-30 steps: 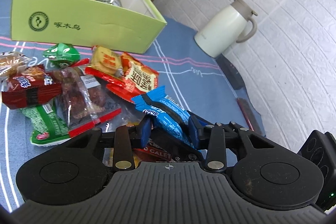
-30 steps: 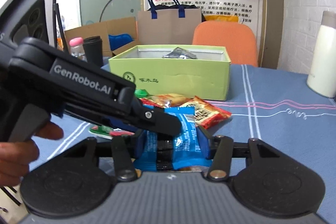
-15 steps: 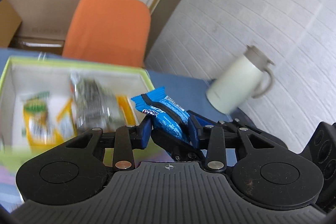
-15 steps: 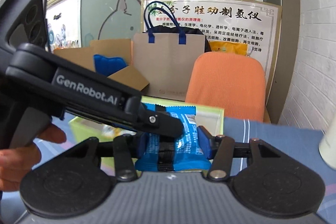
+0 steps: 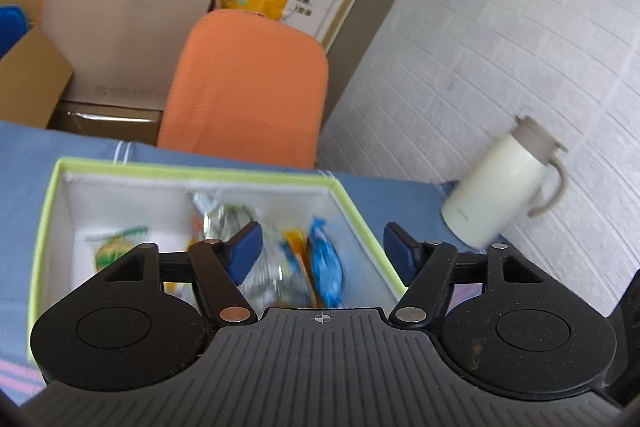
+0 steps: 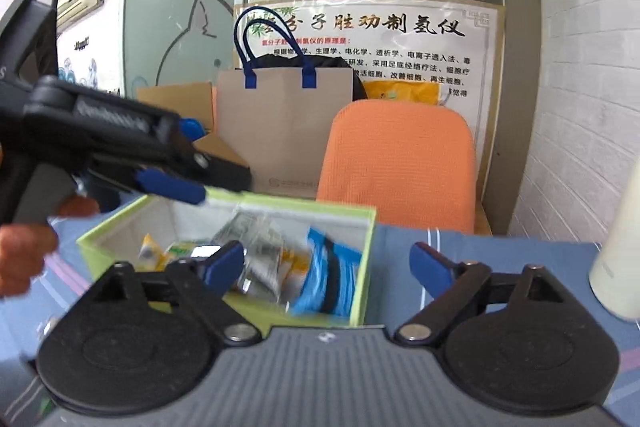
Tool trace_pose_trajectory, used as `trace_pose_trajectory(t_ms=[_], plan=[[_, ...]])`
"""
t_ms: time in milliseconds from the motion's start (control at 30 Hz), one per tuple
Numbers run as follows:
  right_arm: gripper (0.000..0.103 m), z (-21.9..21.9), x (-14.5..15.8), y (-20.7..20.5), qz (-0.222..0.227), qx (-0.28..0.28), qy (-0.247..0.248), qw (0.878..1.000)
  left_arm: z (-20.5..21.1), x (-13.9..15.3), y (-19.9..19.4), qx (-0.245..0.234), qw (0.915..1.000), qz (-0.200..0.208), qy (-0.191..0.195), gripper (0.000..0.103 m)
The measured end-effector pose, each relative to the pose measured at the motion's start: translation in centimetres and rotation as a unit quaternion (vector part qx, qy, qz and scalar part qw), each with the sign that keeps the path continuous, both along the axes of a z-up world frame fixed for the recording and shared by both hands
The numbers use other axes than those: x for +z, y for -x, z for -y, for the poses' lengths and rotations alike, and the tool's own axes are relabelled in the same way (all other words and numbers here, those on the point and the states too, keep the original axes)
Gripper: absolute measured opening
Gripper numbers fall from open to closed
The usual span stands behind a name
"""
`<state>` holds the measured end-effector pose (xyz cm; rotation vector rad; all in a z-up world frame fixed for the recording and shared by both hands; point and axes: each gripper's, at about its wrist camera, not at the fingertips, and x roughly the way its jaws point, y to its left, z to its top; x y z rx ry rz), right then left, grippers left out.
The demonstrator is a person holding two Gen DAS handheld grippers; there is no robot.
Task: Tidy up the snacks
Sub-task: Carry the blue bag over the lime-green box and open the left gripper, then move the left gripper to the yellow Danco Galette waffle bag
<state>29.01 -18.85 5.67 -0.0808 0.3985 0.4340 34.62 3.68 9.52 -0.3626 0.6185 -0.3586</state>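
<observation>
**Both grippers opening over the snack box**

A blue plastic-wrapped snack packet (image 5: pixel 327 267) lies, blurred, at the right end of the open lime-green cardboard box (image 5: pixel 360 207), beside a silver foil packet (image 5: pixel 228 219) and yellow-orange packets (image 5: pixel 294 251); a green-and-white packet (image 5: pixel 116 247) sits at the box's left end. The left gripper (image 5: pixel 320 247) hovers above the box, its jaws opening with nothing pressed between the blue pads. The right gripper (image 6: pixel 326 265) is beside it, jaws opening wide and also empty. The box rests on a blue-clothed table (image 5: pixel 392 191). A cream thermal jug (image 5: pixel 504 183) stands at the right, and an orange chair (image 5: pixel 248 87) stands beyond the table's far edge.
</observation>
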Motion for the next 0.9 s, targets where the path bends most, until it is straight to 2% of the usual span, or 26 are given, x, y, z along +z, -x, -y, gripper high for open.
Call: trace_pose_trajectory(t_ms=[100, 267, 367, 633, 733, 900], plan=[[0.102, 0.8, -1.8, 4.4, -0.032, 0.002, -0.004, 0.999, -0.4, -0.6, 4.4, -0.014, 0.9999, 0.002, 0.010, 0.056], [0.102, 1.0, -5.8, 11.0, -0.118, 0.030, -0.044, 0.992, 0.1, -3.1, 11.5, -0.034, 0.9992, -0.017, 0.016, 0.060], [0.102, 0.2, -7.5, 13.2, -0.146, 0.039, -0.059, 0.987, 0.2, -4.6, 14.3, -0.028, 0.9983, -0.042, 0.028, 0.060], [0.102, -2.2, -7.5, 17.2, -0.142, 0.032, -0.069, 0.987, -1.5, -7.3, 19.6, -0.005, 0.9954, -0.083, 0.048, 0.062], [0.102, -2.8, -7.4, 17.5, -0.131, 0.014, -0.058, 0.990, -2.4, -8.2, 20.7, 0.004, 0.9938, -0.101, 0.048, 0.062], [0.103, -3.1, -8.0, 17.4, -0.148, 0.006, -0.076, 0.986, -5.4, -9.2, 22.9, 0.040, 0.9898, -0.120, 0.066, 0.064]])
